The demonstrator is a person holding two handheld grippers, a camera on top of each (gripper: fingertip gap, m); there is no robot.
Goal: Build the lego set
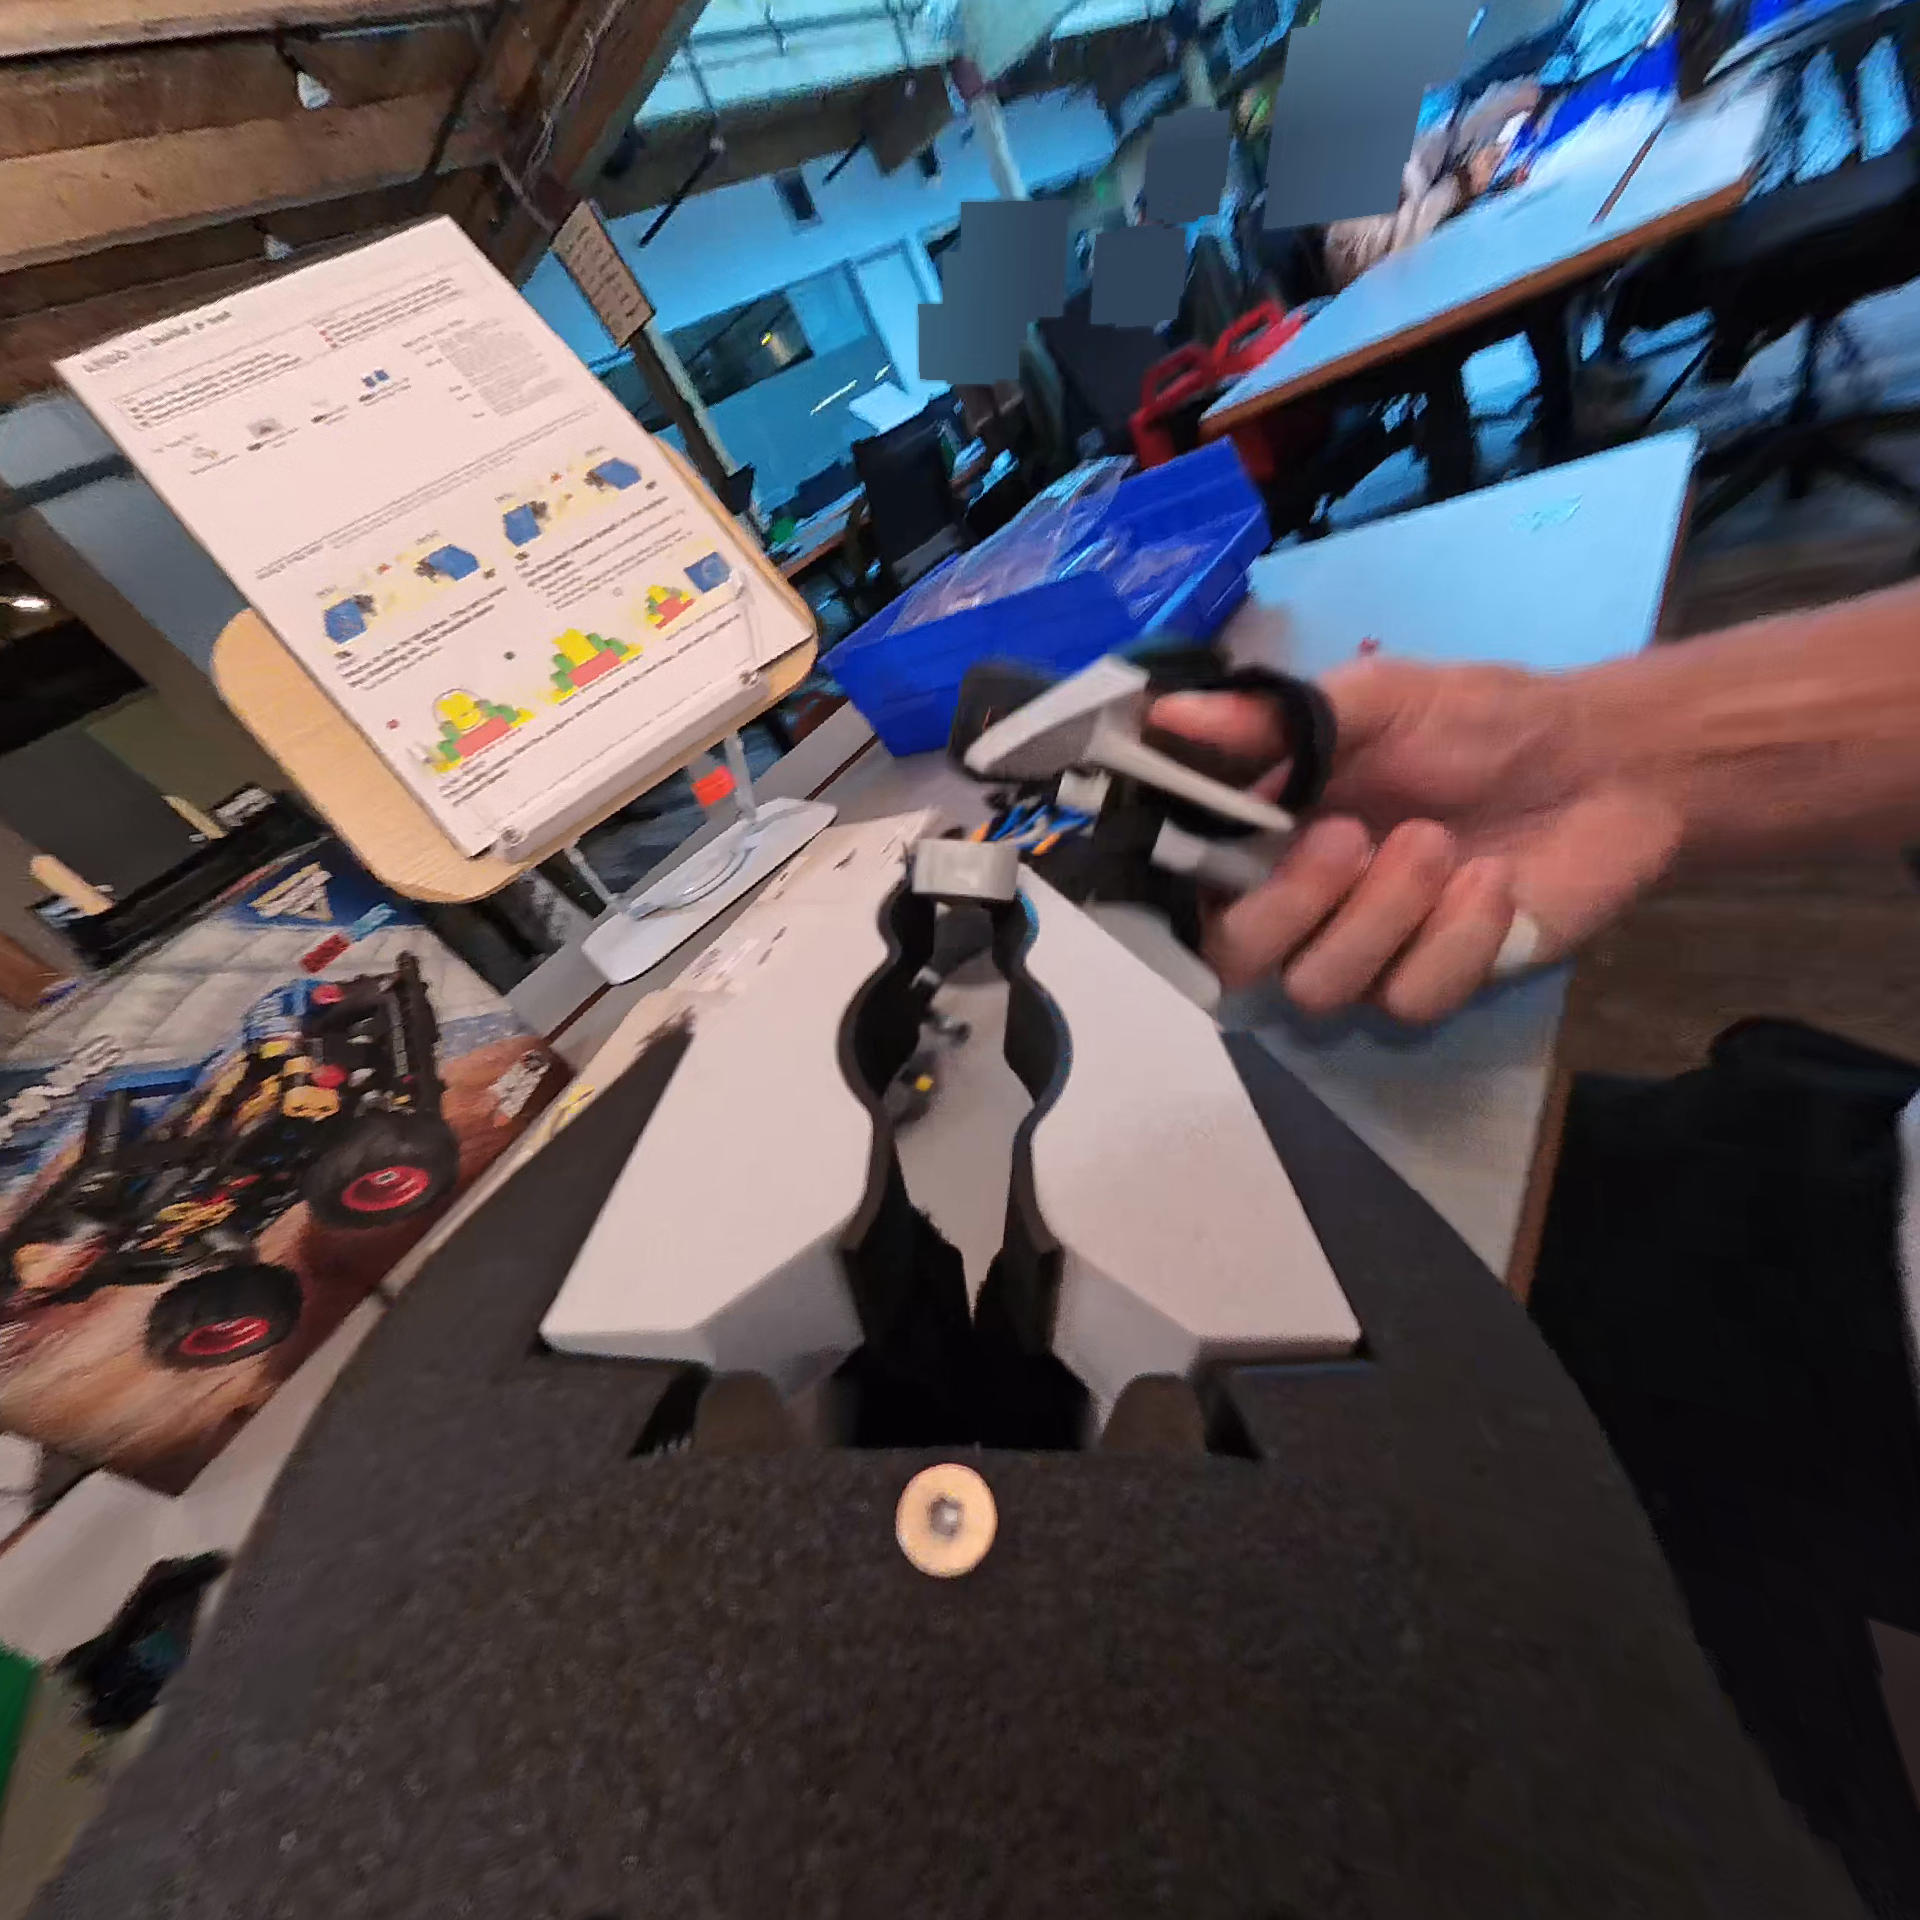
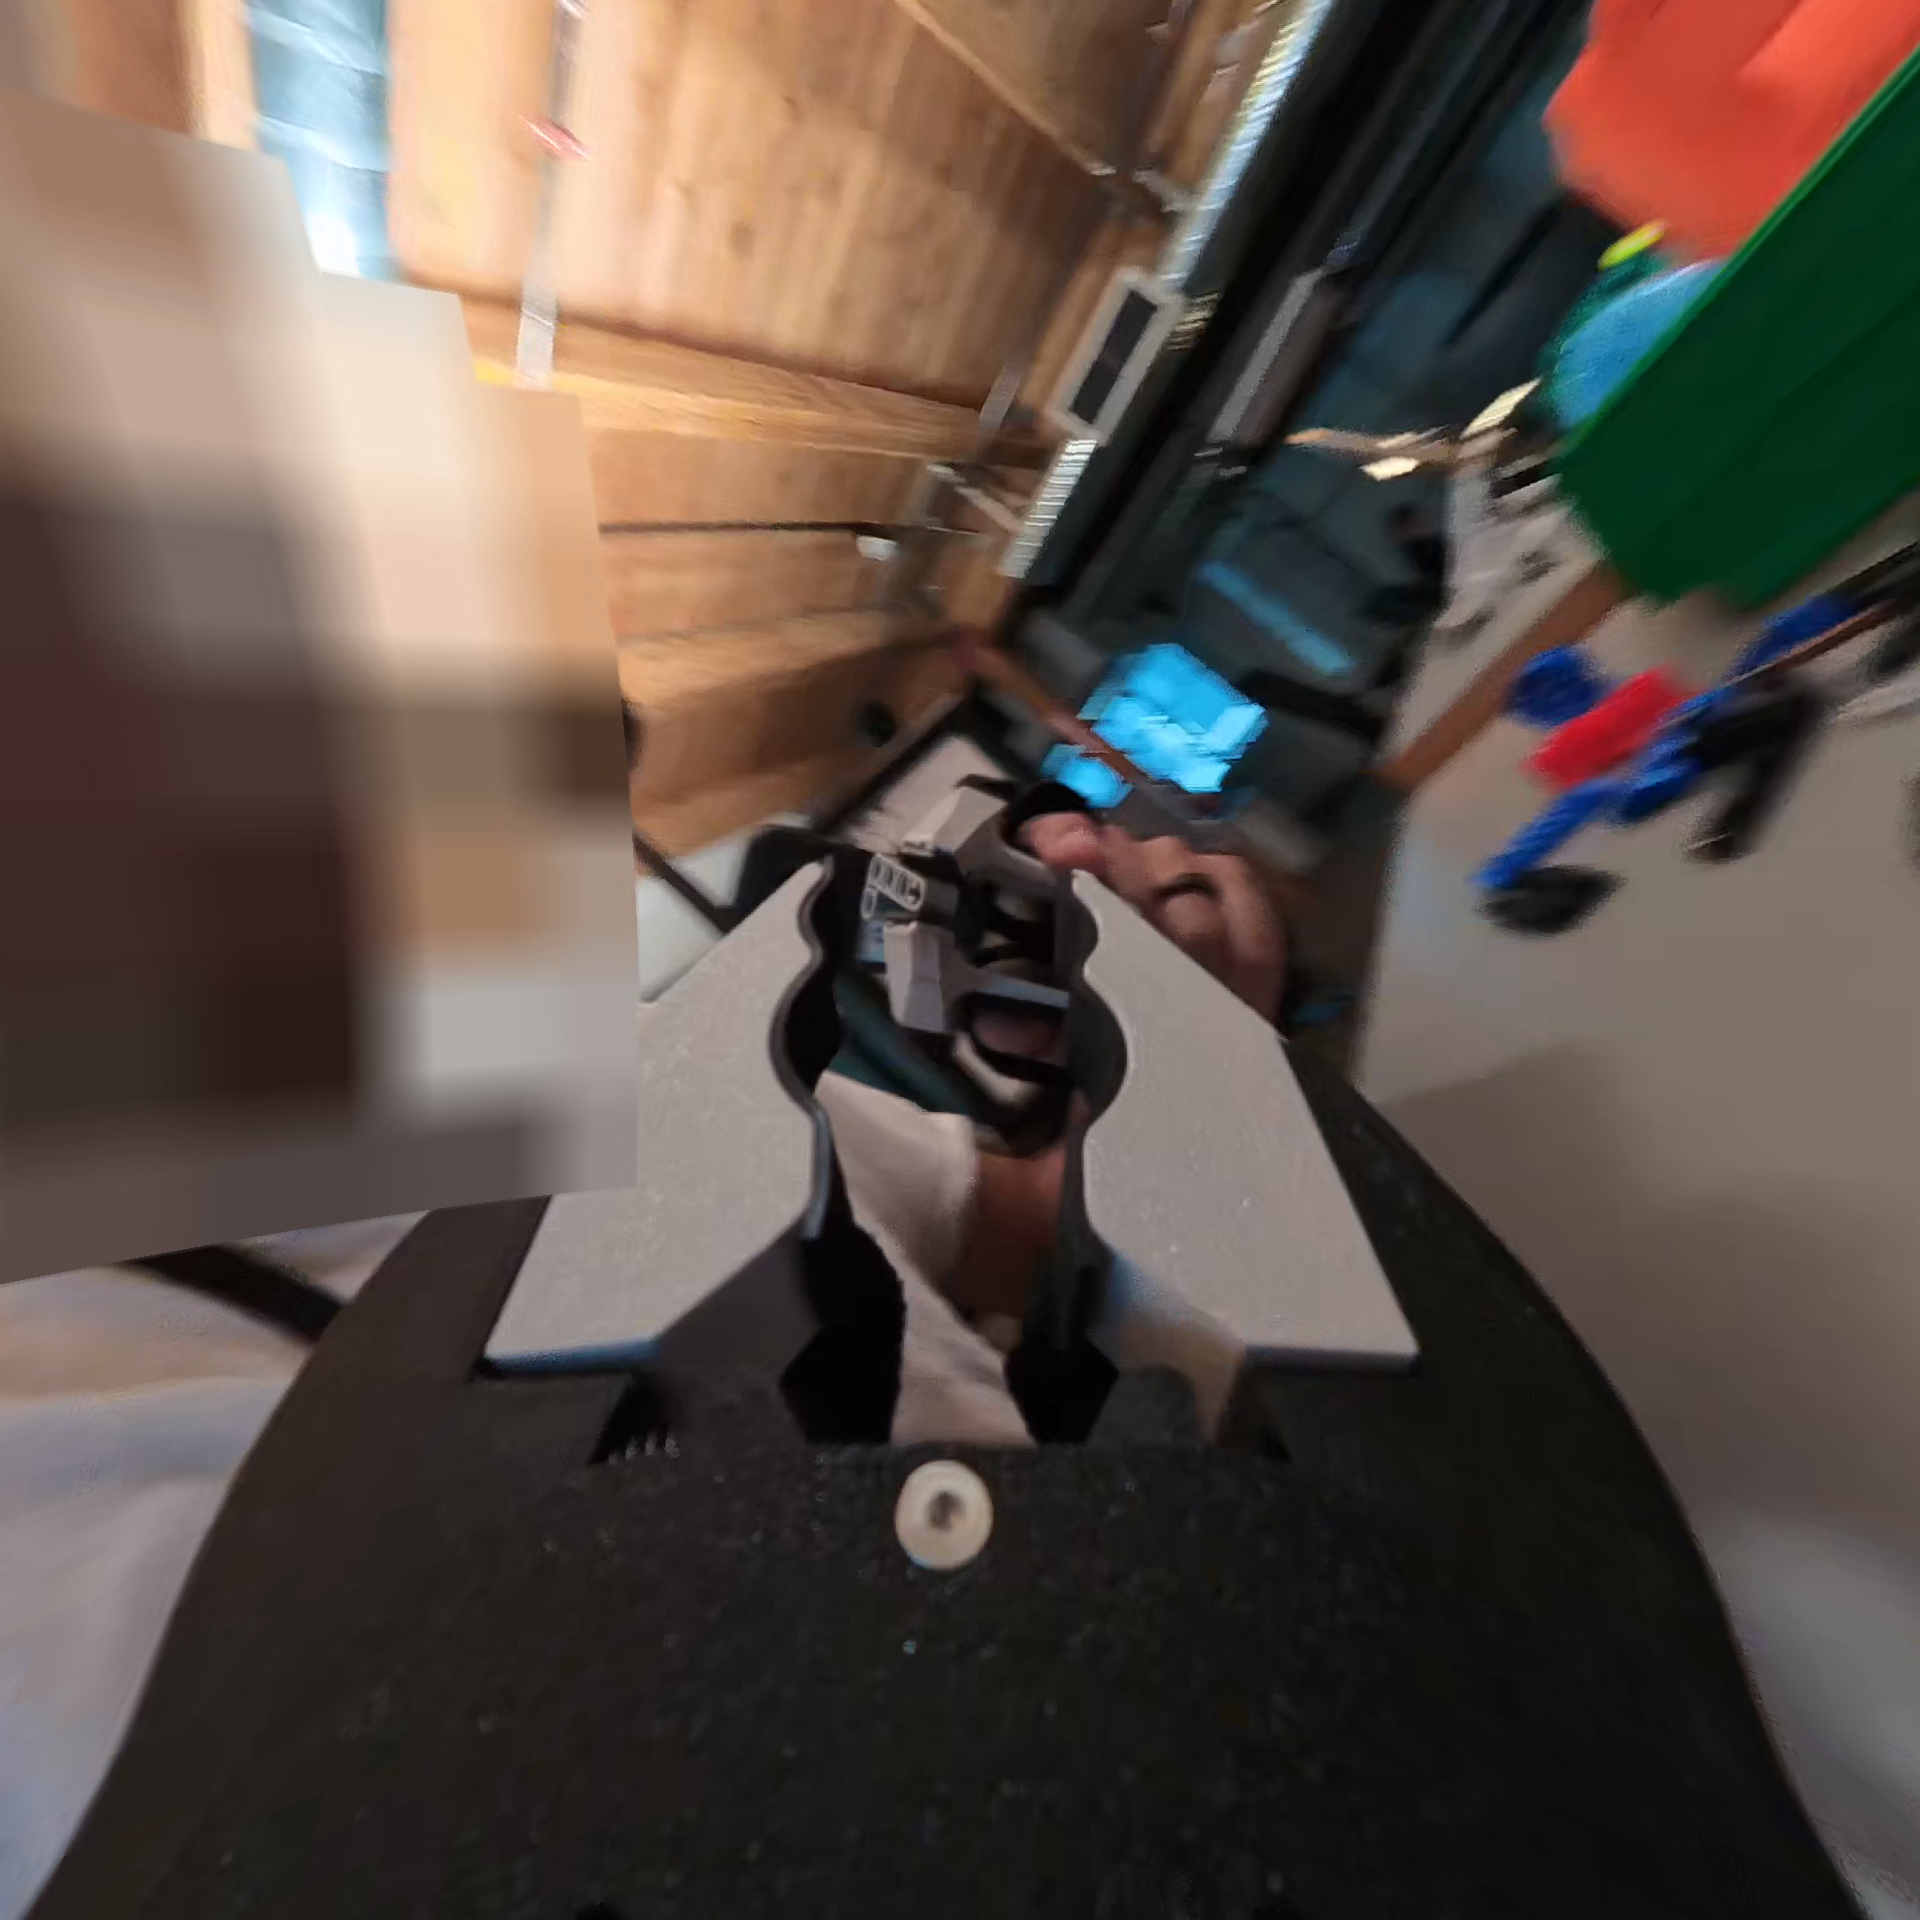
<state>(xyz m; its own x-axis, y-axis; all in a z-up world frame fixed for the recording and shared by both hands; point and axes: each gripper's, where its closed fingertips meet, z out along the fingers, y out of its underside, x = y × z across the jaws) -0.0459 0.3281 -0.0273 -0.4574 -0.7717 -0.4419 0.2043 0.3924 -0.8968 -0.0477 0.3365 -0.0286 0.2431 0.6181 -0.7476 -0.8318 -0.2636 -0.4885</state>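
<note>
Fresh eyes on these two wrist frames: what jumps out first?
In the left wrist view, the left gripper pinches a small grey piece at its fingertips, while a bare hand holds the other gripper just to the right. At left, an instruction sheet leans on a wooden stand above the lego box picturing a black buggy. The right wrist view is tilted and blurred; its fingers frame a grey-black assembly.
</note>
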